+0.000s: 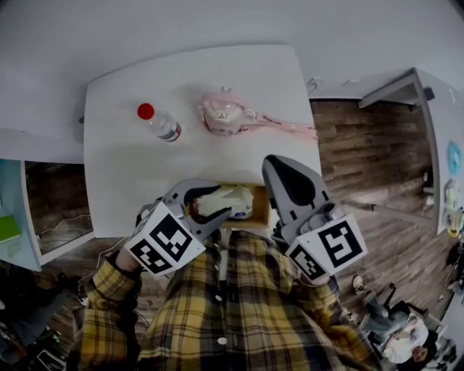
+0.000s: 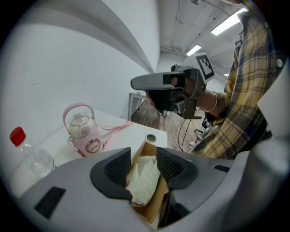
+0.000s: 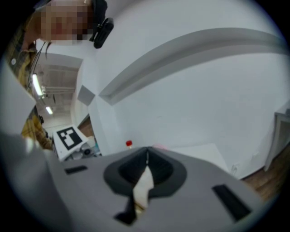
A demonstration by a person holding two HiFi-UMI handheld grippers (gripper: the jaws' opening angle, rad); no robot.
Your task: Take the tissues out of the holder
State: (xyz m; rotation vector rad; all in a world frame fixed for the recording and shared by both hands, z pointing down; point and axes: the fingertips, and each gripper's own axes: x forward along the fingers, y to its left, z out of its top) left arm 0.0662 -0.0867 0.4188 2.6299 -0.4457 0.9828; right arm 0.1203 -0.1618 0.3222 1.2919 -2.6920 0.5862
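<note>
Clamping the tissues [image 2: 142,181] with the left gripper [image 2: 144,166], inside the holder [image 2: 157,199] at the table [image 2: 131,131] edge. Right gripper [image 3: 146,167] raised, clenched on one sheet [image 3: 142,186]. Risks dragging the light holder off the edge if pulled sharply.

A white worktop [image 1: 116,159] stands close against a plain white wall [image 1: 217,22]. The floor [image 1: 362,152] around it is of dark wooden boards. At the right side stands another pale table [image 1: 438,123]. Long strip lamps [image 2: 229,21] shine on the ceiling.
</note>
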